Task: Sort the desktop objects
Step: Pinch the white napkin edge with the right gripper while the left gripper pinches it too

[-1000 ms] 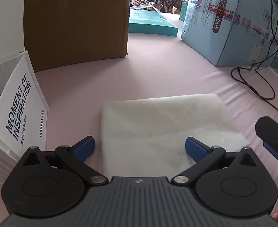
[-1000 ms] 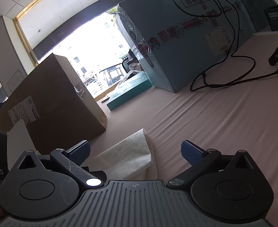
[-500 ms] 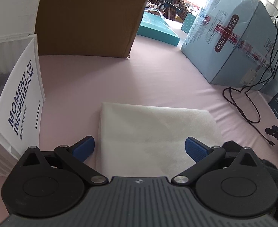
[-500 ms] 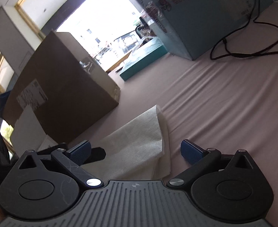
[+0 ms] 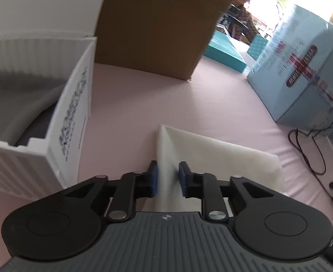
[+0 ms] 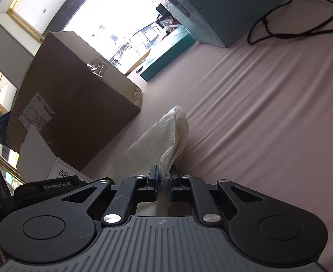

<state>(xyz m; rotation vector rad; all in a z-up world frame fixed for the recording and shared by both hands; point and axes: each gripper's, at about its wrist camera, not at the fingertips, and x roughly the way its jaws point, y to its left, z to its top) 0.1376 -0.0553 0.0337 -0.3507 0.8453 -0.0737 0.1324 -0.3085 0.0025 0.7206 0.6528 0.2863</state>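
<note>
Across the pink-covered bench (image 5: 223,104) the big things stand as they did a moment ago: the brown cardboard carton (image 5: 157,25) at the back, the pale blue carton (image 5: 302,74) to the right with a black cable (image 5: 307,149) trailing before it, the teal flat box (image 5: 225,54) between them, and the open white box (image 5: 60,122) printed with dark lettering close on the left; what has changed lies nearer, for the white paper towel (image 5: 216,156), which half a second ago lay flat and untouched on the bench between wide-spread fingers, is now gathered into a raised ridge at its near edge; the left tool (image 5: 167,178) has drawn together on the towel's left corner, pads pressing the fold from both sides; the right tool (image 6: 164,181) has likewise pinched the opposite corner, the layers bunching upward from its pads. Both corners being caught, I judge the grasp made and the towel ready to be lifted or folded, perhaps toward the white box just beside it; thin paper may tear if the hands pull apart.
</note>
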